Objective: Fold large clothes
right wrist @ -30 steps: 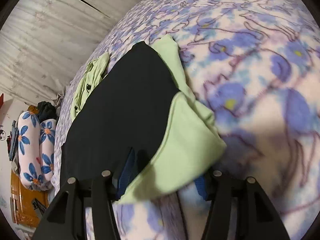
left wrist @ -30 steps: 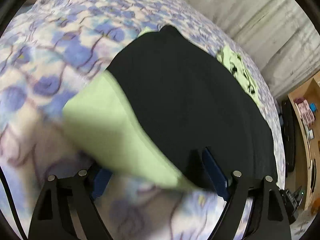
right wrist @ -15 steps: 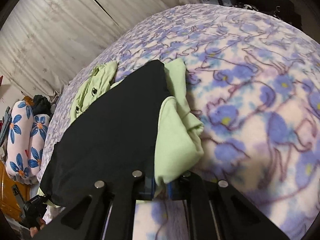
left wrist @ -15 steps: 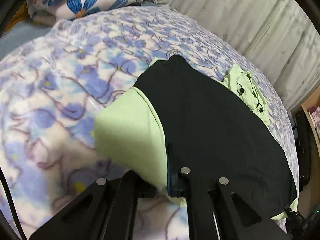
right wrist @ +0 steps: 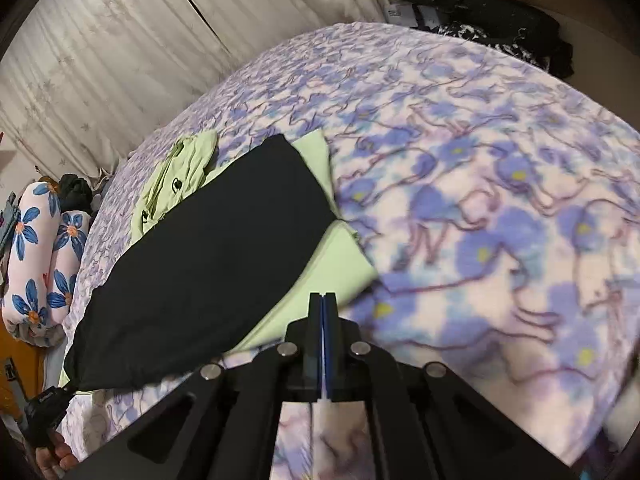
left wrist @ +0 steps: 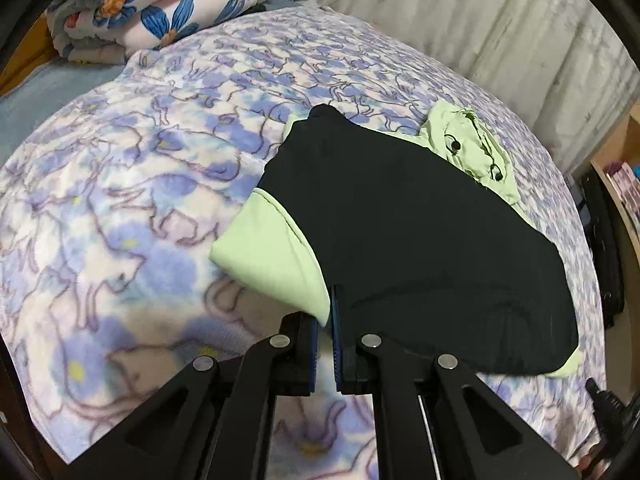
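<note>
**Garment held at both near corners, ready for the fold**

The garment, a large black piece with pale green sleeves and hood, lies spread on a bed covered by a floral blanket. Its green hood rests at the far end, towards the curtain. The near hem is the end under handling.

Left claw: jaws closed, pinching the garment at the seam where the green sleeve meets the black body. Cloth is visibly caught between the pads.

Right claw: jaws fully closed. The green sleeve edge ends right at the tips; whether fabric is actually trapped there cannot be confirmed from this view, since the pads appear to meet with nothing showing between them.

Assessment: the two grips sit at opposite near corners, which is the sensible arrangement for carrying the hem over towards the hood in one even fold. Holding at the sleeve seams should also bring the sleeves along rather than leaving them splayed.

Risk: if the right grip is empty, that side would stay down and the fold would go skewed. The soft blanket may also drag on the cloth.

Other items: rolled flowered bedding sits at the bed's far corner, well clear of the work.
</note>
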{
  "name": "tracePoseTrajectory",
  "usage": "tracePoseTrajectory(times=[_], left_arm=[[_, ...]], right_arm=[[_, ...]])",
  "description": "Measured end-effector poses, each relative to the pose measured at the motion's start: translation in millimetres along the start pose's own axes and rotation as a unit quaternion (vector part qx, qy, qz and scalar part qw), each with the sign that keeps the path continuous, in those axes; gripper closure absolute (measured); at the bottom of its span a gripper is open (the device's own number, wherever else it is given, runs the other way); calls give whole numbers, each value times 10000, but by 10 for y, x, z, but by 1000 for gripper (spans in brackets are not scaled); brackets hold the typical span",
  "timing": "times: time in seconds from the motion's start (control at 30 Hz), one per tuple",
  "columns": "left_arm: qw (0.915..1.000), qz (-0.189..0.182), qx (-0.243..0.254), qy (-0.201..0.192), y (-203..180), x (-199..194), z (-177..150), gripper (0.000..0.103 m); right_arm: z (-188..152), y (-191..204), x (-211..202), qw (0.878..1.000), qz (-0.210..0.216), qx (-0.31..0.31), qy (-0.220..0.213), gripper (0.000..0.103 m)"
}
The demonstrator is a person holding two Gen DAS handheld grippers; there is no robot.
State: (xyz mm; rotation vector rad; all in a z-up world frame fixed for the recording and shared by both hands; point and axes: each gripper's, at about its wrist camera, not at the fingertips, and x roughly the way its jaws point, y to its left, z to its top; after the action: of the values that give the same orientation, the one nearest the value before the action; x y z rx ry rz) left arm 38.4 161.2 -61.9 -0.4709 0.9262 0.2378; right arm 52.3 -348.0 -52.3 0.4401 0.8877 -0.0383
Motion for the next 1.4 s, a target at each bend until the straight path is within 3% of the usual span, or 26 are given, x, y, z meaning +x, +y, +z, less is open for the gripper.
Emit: tracePoseTrajectory(times=[0.2, 0.27, 0.33, 0.37, 0.4, 0.5, 0.53, 0.63, 0.87, 1.0, 1.07, 1.2, 1.27, 1.3, 1.4], left_arm=[[9989, 263, 131, 362, 36, 115, -34, 89], [9986, 275, 18, 457, 104, 125, -22, 75], [9987, 383, -49, 340, 181, 45, -6, 49], [9987, 461, -28, 203, 204, -10, 15, 46], [9984, 563, 32, 43, 215, -68, 52, 42], [9967, 723, 282, -235, 197, -125, 259, 36], [9967, 681, 361, -254, 183, -95, 361, 33], [9961, 601, 584, -271, 109, 121, 669, 32], [9910, 681, 1148, 105, -110, 1144, 1322, 32], [9862, 609, 1529, 151, -279, 1457, 1446, 34], [9824, 644, 1743, 204, -374, 1602, 1468, 44], [9755, 806, 2037, 203, -505, 1756, 1489, 95], [9717, 908, 2178, 15, -572, 1764, 1507, 97], [9699, 976, 2227, -122, -604, 1741, 1518, 98], [9697, 954, 2220, -369, -674, 1665, 1585, 99]], right_arm=[[21, 127, 43, 9992, 150, -307, 229, 103], [81, 195, 130, 9982, 269, -358, 411, 102], [140, 266, 183, 9977, 290, -415, 448, 100], [208, 308, 233, 9972, 302, -498, 464, 98], [273, 347, 277, 9969, 287, -568, 458, 91], [502, 475, 448, 9954, 216, -857, 375, 52], [584, 518, 520, 9947, 176, -955, 337, 47], [828, 619, 779, 9923, 131, -1180, 339, 47], [1347, 747, 1409, 9884, 19, -1447, 471, 47], [1563, 786, 1746, 9858, -193, -1551, 619, 47], [1647, 777, 1883, 9853, -307, -1552, 647, 47], [1705, 740, 2090, 9859, -116, -1425, 872, 47], [1649, 773, 2127, 9829, -277, -1635, 800, 58], [1617, 790, 2123, 9808, -390, -1767, 730, 96], [1609, 729, 1948, 9871, -349, -1534, 305, 101]])
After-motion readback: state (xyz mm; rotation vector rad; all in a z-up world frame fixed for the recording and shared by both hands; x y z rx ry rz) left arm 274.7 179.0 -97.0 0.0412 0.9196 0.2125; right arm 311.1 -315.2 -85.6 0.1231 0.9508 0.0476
